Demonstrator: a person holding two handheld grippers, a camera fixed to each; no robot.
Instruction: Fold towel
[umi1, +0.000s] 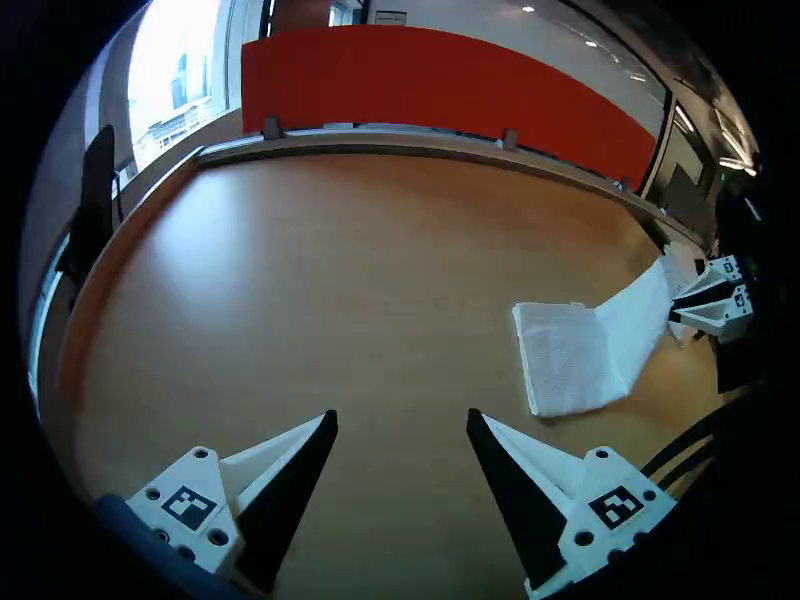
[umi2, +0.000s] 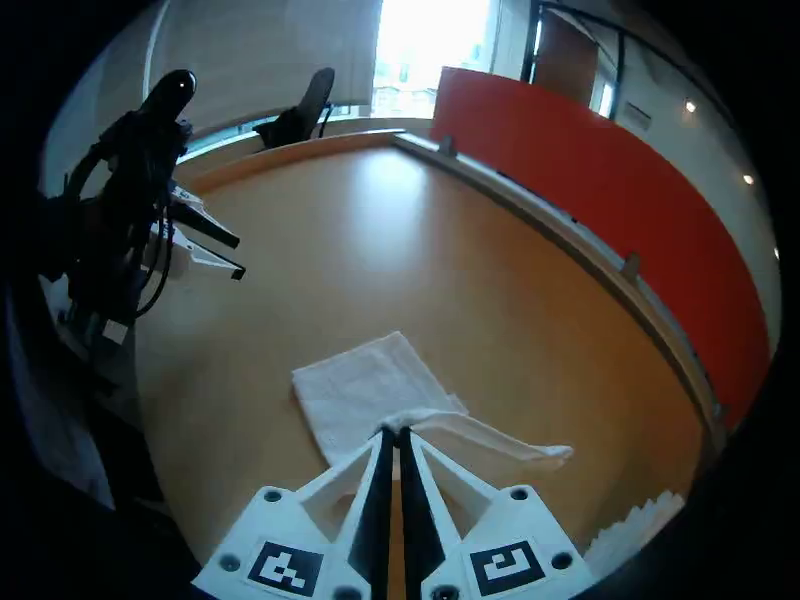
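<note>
A white towel (umi1: 575, 352) lies partly folded on the wooden table (umi1: 340, 280), off to the right of my left gripper (umi1: 402, 420), which hovers open with nothing between its fingers. One end of the towel rises toward my right gripper (umi1: 700, 300) at the far right. In the right gripper view, my right gripper (umi2: 394, 434) is shut on the towel's near edge, lifting it above the flat folded part of the towel (umi2: 365, 392). My left gripper (umi2: 205, 245) appears farther off at the left, held over the table.
A red partition (umi1: 440, 90) runs along the table's far edge. A dark office chair (umi2: 300, 115) stands by the windows. Dark cables and gear (umi2: 120, 220) hang at the left of the right gripper view. Wide bare tabletop stretches left of the towel.
</note>
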